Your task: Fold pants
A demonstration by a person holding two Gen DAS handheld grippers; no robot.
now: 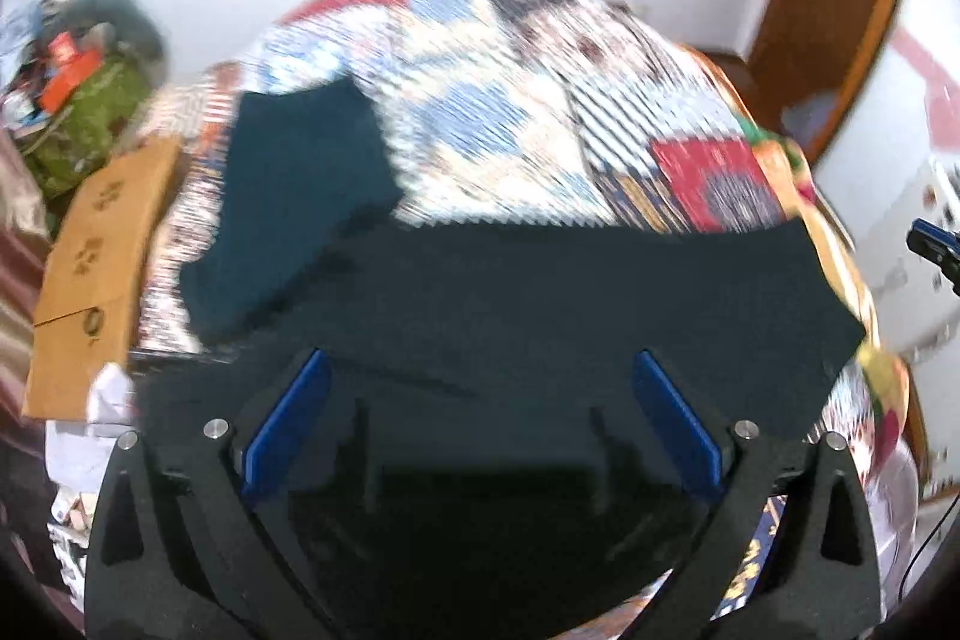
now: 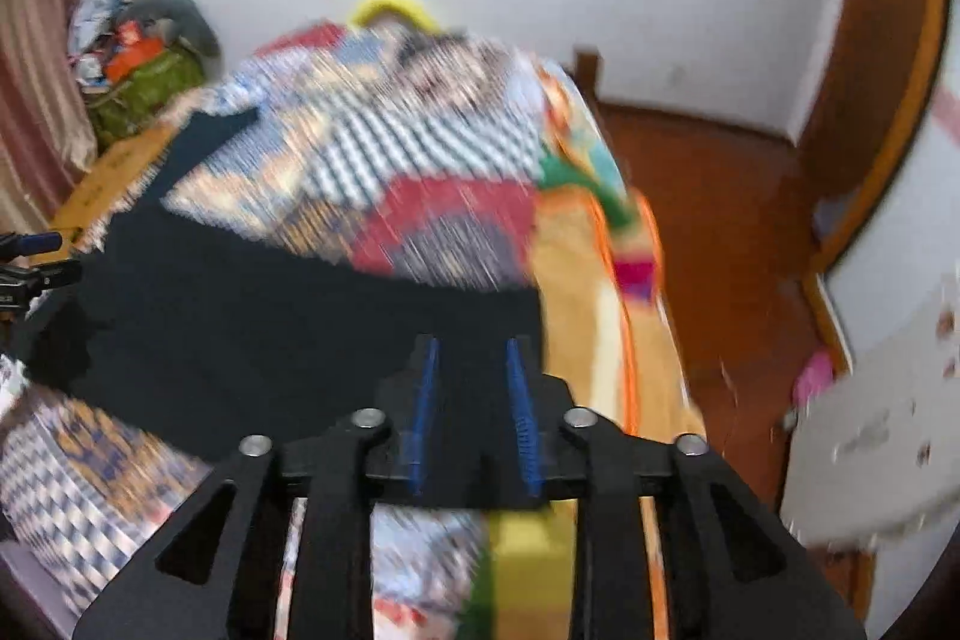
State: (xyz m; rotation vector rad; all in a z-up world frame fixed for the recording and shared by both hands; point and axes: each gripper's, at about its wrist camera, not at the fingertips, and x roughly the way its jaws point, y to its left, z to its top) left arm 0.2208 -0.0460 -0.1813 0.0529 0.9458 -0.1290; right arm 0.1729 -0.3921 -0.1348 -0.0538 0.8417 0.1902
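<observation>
Dark navy pants (image 1: 510, 292) lie across a patchwork quilt on a bed; one part reaches up to the far left (image 1: 300, 184). My left gripper (image 1: 480, 370) is wide open just above the pants' near edge. In the right wrist view the pants (image 2: 270, 316) spread to the left. My right gripper (image 2: 471, 358) has its blue fingers (image 2: 427, 400) close together over the pants' right end, with dark cloth between them. Both views are motion-blurred.
The quilt (image 1: 510, 112) covers the bed. A cardboard box (image 1: 102, 244) and a pile of clutter (image 1: 90, 88) stand at the left. Wooden floor (image 2: 732, 232) and a door (image 2: 870, 58) are at the right. The other gripper's tip shows at the left edge (image 2: 30, 256).
</observation>
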